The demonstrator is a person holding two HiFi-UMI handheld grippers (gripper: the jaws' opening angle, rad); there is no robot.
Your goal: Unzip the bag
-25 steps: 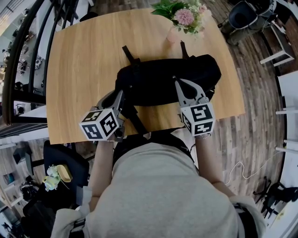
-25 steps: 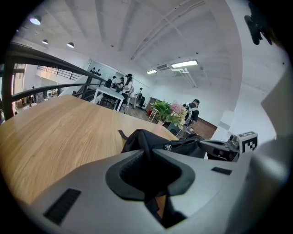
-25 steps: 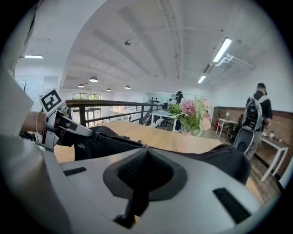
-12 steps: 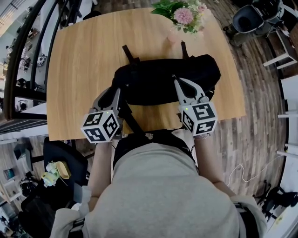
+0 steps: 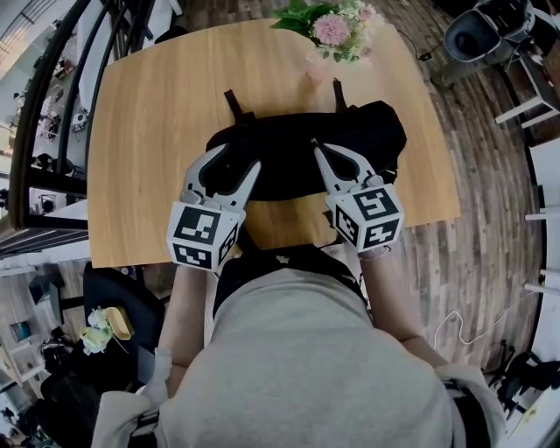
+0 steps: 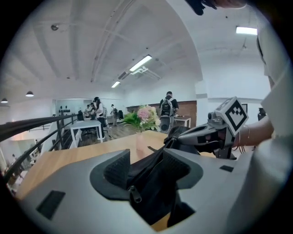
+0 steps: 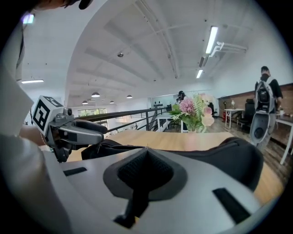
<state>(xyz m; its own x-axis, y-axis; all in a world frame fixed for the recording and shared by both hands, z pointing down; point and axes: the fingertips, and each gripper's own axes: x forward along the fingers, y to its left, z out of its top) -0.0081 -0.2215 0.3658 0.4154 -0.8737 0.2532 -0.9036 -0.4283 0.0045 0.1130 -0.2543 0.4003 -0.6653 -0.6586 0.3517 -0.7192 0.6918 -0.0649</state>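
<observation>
A black fabric bag (image 5: 289, 162) is lying lengthwise across the near half of a light wooden counter (image 5: 149, 114). Its two black straps (image 5: 234, 103) are reaching toward the far edge.

The left tongs (image 5: 234, 161) are hovering over the bag's left end with their jaws spread wide, having just been opening. In the left gripper view the bag's black cloth and a dark zipper slider (image 6: 134, 194) are sitting in the gap between them, and the pads are not squeezing.

The right tongs (image 5: 318, 147) are pointing at the bag right of its middle. Their jaws are pressed together and the tips are meeting at the bag's top ridge. Whether they are pinching any cloth I cannot tell.

A bunch of pink and white flowers with green leaves (image 5: 331, 26) is standing in a pale pink vase (image 5: 317, 66) at the counter's far edge, just beyond the bag. The person in a grey top (image 5: 306, 367) is standing at the counter's near edge.
</observation>
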